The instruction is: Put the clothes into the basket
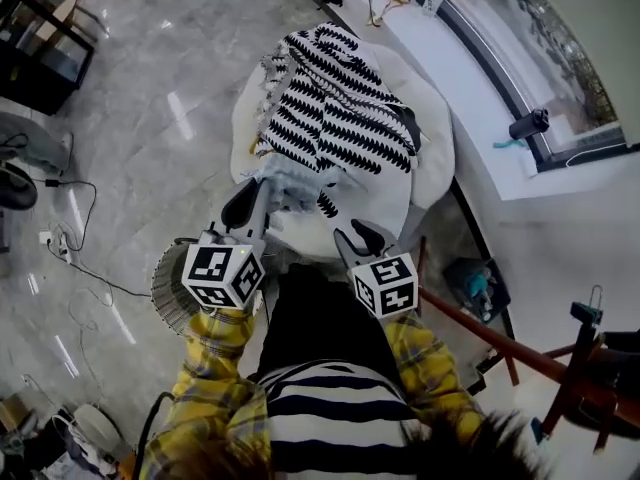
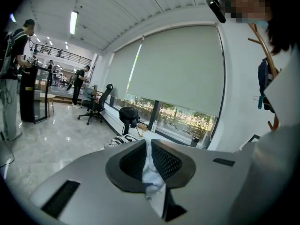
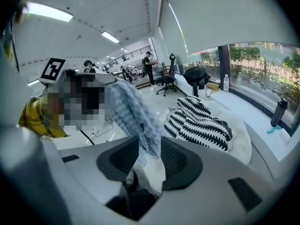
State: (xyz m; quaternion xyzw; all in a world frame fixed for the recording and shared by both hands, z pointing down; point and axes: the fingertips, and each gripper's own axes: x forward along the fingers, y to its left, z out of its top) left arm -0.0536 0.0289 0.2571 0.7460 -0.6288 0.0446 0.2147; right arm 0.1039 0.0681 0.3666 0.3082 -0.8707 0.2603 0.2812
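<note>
Both grippers clamp one pale blue checked cloth [image 1: 288, 183], holding it up clear of the white beanbag [image 1: 425, 158]. The left gripper [image 1: 252, 196] pinches one end and the right gripper [image 1: 358, 234] the other. The cloth's long axis runs from one claw to the other, sloping a little down to the right in the head view. A black-and-white zigzag garment [image 1: 335, 98] lies on the beanbag. The woven basket [image 1: 168, 288] sits below the left gripper.
</note>
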